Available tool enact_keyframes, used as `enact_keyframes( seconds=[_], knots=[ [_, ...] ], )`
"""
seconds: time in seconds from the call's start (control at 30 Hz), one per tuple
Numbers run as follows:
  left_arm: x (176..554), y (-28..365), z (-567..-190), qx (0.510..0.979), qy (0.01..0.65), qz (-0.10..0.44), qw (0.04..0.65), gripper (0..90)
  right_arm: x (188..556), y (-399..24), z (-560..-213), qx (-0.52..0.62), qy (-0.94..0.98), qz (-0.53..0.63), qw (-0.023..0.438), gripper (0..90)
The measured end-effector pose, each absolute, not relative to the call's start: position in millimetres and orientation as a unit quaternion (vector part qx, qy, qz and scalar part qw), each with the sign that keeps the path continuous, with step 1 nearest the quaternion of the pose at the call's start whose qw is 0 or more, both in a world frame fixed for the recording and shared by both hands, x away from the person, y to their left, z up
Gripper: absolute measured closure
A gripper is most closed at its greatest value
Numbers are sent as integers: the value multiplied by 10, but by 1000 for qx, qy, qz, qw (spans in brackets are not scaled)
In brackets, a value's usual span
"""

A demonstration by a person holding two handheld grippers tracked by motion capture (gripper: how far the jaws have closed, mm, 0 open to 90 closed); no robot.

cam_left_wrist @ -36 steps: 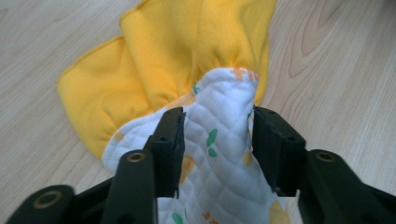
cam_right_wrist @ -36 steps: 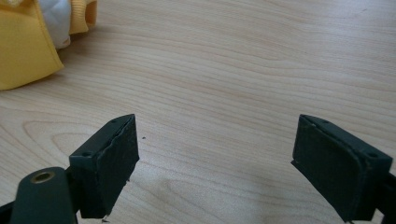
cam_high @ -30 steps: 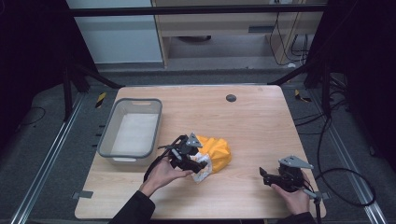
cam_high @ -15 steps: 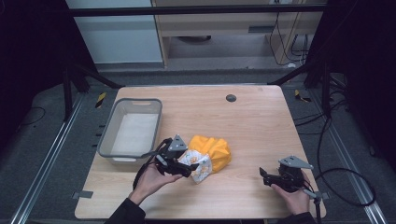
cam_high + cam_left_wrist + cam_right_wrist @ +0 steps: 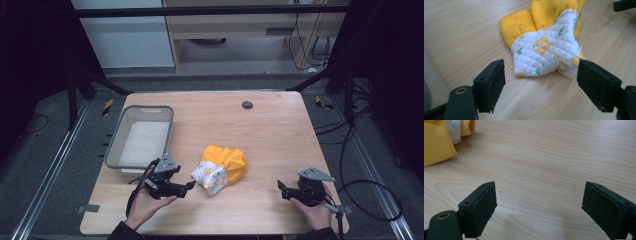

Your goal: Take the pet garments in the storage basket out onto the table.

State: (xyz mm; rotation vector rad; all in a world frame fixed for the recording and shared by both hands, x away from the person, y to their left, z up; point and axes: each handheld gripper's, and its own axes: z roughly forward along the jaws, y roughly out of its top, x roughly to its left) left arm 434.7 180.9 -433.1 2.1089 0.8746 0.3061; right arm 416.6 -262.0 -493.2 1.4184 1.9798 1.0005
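My left gripper [image 5: 190,185] rests low over the counter [image 5: 270,135], just beside the folded cloth [image 5: 222,167], which lies near the middle of the counter, to the right of the grey bin [image 5: 116,150]. The jaws of the left gripper have just been opening and now stand wide apart, holding nothing; in the left gripper view the white quilted end of the cloth [image 5: 546,53] lies ahead of the pads and reaches towards the far one, but I cannot tell whether it touches it. My right gripper [image 5: 281,188] sits well apart from the cloth near the front right of the counter, jaws likewise spread wide and empty, bare wood between them in the right gripper view [image 5: 536,202].

Judged step: take a fresh hold on the cloth with the left gripper.

Procedure:
1. Align both pads so the white quilted corner, not the yellow bulk [image 5: 524,27], lies squarely between them.
2. Keep the lower pad flat to the counter so it slides under the edge instead of pushing the fabric away.
3. Close only when all layers are inside the jaws; a hold on one layer will likely unfold the stack.
4. Lift slowly and check for drag.
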Motion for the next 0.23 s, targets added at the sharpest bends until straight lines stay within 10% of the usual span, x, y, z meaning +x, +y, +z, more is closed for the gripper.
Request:
enact_keyframes(
  seconds=[0.23],
  knots=[
    [4246, 2049, -4461, 816, 384, 127, 414, 230, 4159, -2604, -4934, 522, 729, 367, 247, 119]
  ],
)
